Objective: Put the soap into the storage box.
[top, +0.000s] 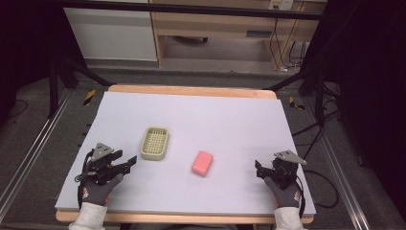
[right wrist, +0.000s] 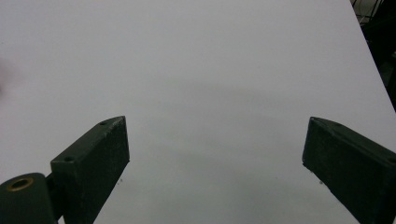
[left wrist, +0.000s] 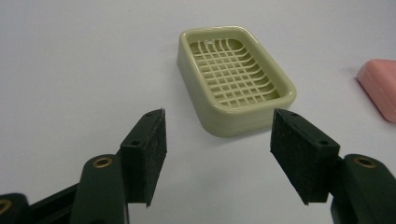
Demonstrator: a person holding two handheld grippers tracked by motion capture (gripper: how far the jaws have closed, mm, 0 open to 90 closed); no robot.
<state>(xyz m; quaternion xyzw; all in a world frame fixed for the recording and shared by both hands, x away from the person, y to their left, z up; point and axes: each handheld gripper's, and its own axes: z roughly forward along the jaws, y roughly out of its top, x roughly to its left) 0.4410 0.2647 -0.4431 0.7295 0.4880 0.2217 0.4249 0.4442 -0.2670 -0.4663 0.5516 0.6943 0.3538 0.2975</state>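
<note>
**Both grippers open near the front edge; soap dish and soap lie between them**

High view: pale grey table top (top: 230, 115) on a wooden frame; two gloved hands come in from the bottom edge, each holding a gripper.

Left gripper (top: 125, 166): low over the front-left part of the table, jaws spread and empty, aimed toward the soap dish (top: 154, 143); the dish is near its tips, not touching. In the left gripper view the left gripper (left wrist: 218, 135) shows both black pads wide apart, with the soap dish (left wrist: 236, 77) just beyond the gap; the dish is cream-coloured, rectangular with rounded corners, a grid insert inside, nothing in it; it sits flat on the surface.

Pink soap bar (top: 202, 163): lies flat on the table right of the dish, apart from it; roughly midway between the two grippers; its corner shows at the right edge of the left gripper view (left wrist: 380, 88).

Right gripper (top: 259, 170): over the front-right part of the table, well apart from the soap; the right gripper view shows the right gripper (right wrist: 215, 144) with jaws wide apart, nothing between them, bare table beyond.
</note>
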